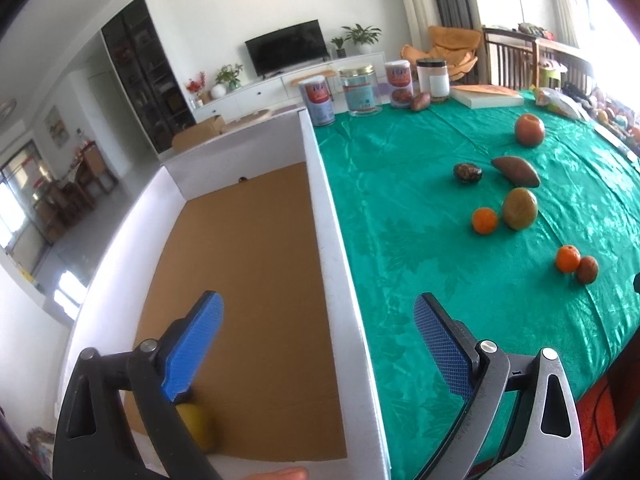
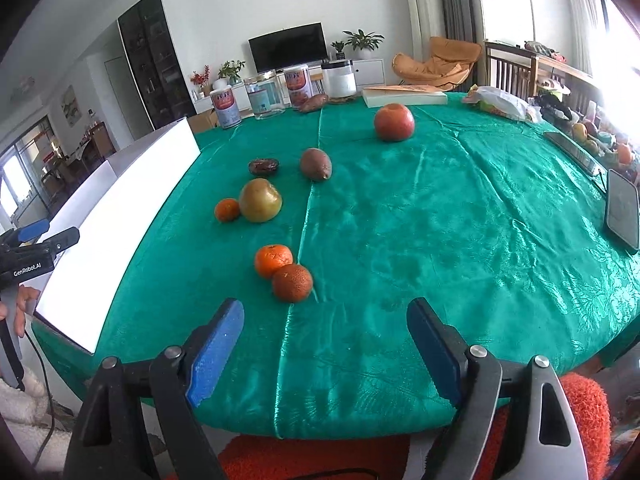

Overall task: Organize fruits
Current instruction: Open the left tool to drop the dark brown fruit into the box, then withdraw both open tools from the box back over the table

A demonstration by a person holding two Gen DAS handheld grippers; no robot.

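My left gripper (image 1: 316, 320) is open and empty over the right wall of a white box (image 1: 332, 240) with a brown floor. A yellow fruit (image 1: 198, 426) lies in the box's near corner, partly hidden by my left finger. My right gripper (image 2: 324, 332) is open and empty above the near table edge. On the green cloth (image 2: 440, 220) lie two tangerines (image 2: 274, 260) (image 2: 227, 209), a darker orange fruit (image 2: 292, 282), a green-yellow pear (image 2: 260, 200), a brown fruit (image 2: 316, 164), a small dark fruit (image 2: 263, 167) and a red apple (image 2: 394, 122).
Jars and cans (image 2: 264, 96), a sweet potato (image 2: 314, 103) and a book (image 2: 404, 96) stand at the table's far edge. A phone (image 2: 622, 210) and a plastic bag (image 2: 496, 104) lie at the right. The left gripper (image 2: 36, 240) shows beside the box in the right wrist view.
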